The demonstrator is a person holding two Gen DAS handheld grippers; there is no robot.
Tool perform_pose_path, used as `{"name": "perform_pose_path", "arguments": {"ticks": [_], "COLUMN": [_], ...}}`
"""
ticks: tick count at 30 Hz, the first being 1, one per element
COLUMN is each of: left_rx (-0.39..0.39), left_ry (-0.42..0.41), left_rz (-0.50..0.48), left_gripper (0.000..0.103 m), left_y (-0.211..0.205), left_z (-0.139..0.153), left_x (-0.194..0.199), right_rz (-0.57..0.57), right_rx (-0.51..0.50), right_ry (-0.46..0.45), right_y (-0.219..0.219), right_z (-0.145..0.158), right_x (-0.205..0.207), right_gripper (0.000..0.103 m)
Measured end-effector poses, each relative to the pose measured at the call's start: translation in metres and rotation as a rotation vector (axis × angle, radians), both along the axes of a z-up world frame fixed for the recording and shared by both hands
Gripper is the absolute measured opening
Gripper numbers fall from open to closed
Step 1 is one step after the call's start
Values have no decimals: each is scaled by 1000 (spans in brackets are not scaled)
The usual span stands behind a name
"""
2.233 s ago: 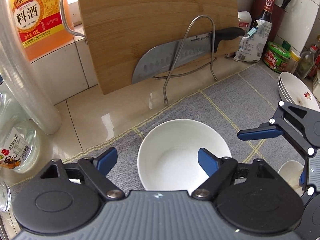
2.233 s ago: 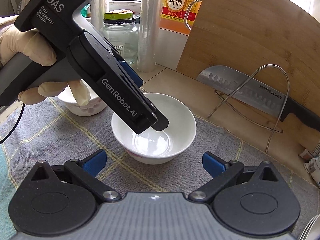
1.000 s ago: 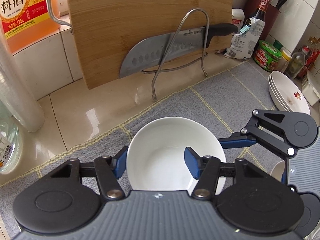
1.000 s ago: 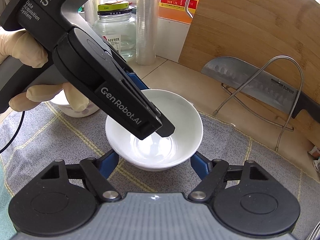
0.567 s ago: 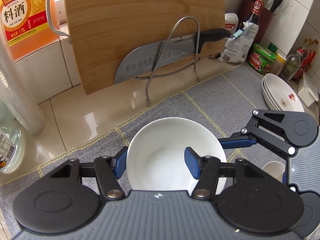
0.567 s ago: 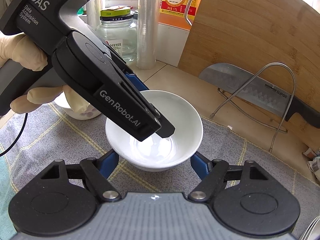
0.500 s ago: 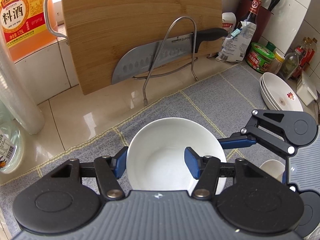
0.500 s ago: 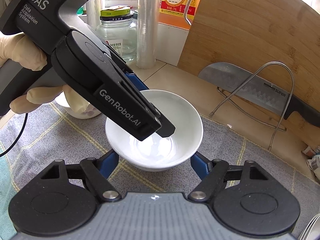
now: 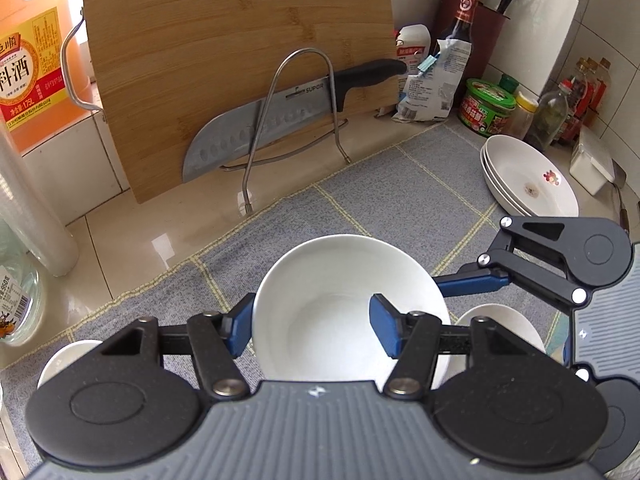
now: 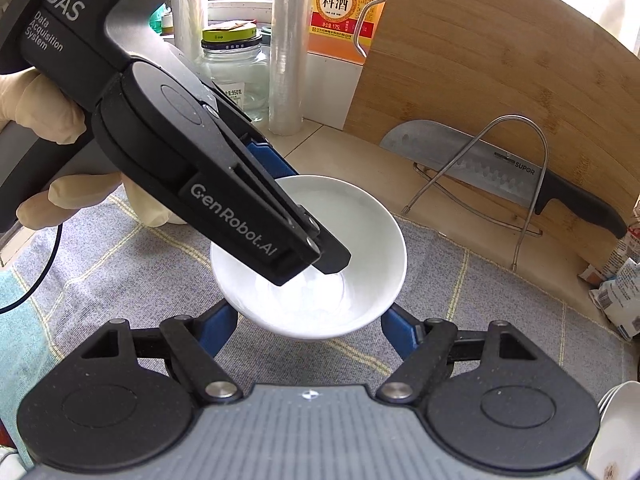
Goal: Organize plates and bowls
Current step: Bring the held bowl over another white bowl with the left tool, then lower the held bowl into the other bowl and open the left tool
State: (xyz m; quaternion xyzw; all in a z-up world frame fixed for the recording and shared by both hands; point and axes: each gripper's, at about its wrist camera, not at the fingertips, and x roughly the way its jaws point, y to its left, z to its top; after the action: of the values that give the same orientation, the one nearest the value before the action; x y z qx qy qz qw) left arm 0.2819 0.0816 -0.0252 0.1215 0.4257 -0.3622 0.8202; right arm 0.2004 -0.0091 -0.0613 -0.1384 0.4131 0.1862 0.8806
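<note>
Nearest the cameras, both grippers are clamped on one white bowl, the landmark here. The left gripper pinches the bowl's left wall, one blue pad outside and one inside. The right gripper squeezes the bowl's outer sides from the opposite edge.

Compared with a second ago, the bowl sits in the same grip, but the grey checked mat looks farther beneath it, and two smaller white bowls have come into sight just below and beside it. The bowl appears to be lifted clear, so the carrying step has likely begun.

Both tools point steeply downward. A gloved hand holds the left tool's handle.

Beyond the bowl to the right, well apart, rests a stack of plates. Farther back, behind the bowl, a knife leans in a wire rack against a cutting board.
</note>
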Motion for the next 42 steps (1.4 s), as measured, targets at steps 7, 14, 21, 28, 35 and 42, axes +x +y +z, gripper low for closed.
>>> {"name": "perform_pose_path", "arguments": {"ticks": [7, 14, 21, 28, 35, 42], "left_rx": [1, 5, 3, 3, 4, 4], "left_ry": [-23, -13, 2, 18, 30, 47], "left_rz": [4, 5, -12, -36, -65, -79], "left_gripper": [59, 60, 60, 62, 65, 65], "left_y": [-6, -15, -28, -43, -57, -66], "left_z": [16, 22, 25, 23, 16, 7], "left_x": [-22, -37, -52, -66, -76, -79], "right_rz": [7, 20, 13, -1, -20, -44], "right_rx": [24, 10, 16, 13, 6, 17], "right_ry": [-14, -24, -14, 1, 14, 35], "right_y": [-9, -17, -29, -43, -54, -64], "right_z": [12, 24, 31, 33, 31, 24], "right_x": [-20, -40, -58, -75, -89, -96], "right_gripper": [82, 82, 82, 82, 82, 82]}}
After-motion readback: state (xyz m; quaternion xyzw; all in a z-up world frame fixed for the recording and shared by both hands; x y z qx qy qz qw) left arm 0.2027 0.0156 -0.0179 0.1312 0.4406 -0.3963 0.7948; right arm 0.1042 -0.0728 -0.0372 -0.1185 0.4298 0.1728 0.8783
